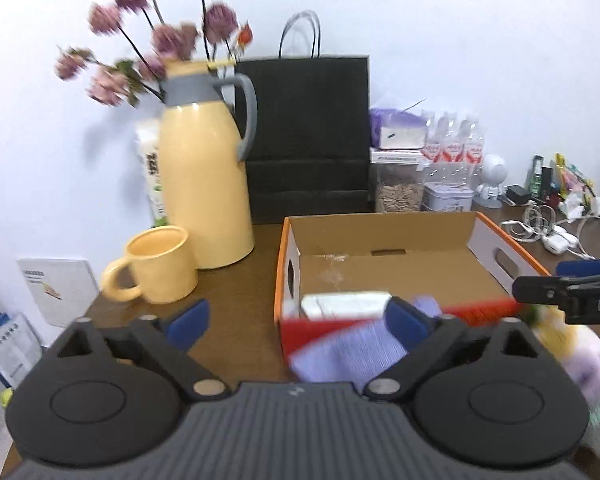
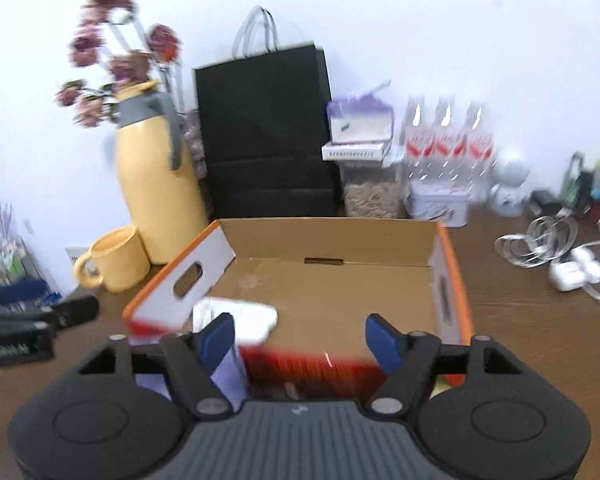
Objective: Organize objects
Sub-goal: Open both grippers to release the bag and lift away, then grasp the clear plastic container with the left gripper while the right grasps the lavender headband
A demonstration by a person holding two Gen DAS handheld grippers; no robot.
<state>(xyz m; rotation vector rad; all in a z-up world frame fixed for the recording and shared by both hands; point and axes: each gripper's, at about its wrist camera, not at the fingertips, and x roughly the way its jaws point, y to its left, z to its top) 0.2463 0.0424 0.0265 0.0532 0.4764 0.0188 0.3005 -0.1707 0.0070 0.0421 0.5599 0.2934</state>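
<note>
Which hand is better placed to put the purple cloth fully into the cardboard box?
Probably the left. The purple cloth lies between the open left gripper's fingers, at the cardboard box's near wall; the right gripper has it beside one finger.

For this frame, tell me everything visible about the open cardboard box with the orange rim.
The cardboard box is a shallow open tray, plain brown inside, with an orange rim, white end walls with cut-out handle holes, and a red near wall. It sits flat on the brown table, right of the yellow mug and in front of the black paper bag. A white packet lies in its near left corner; the rest of the floor is bare. A lilac cloth blurs across its near edge; contact is unclear.
</note>
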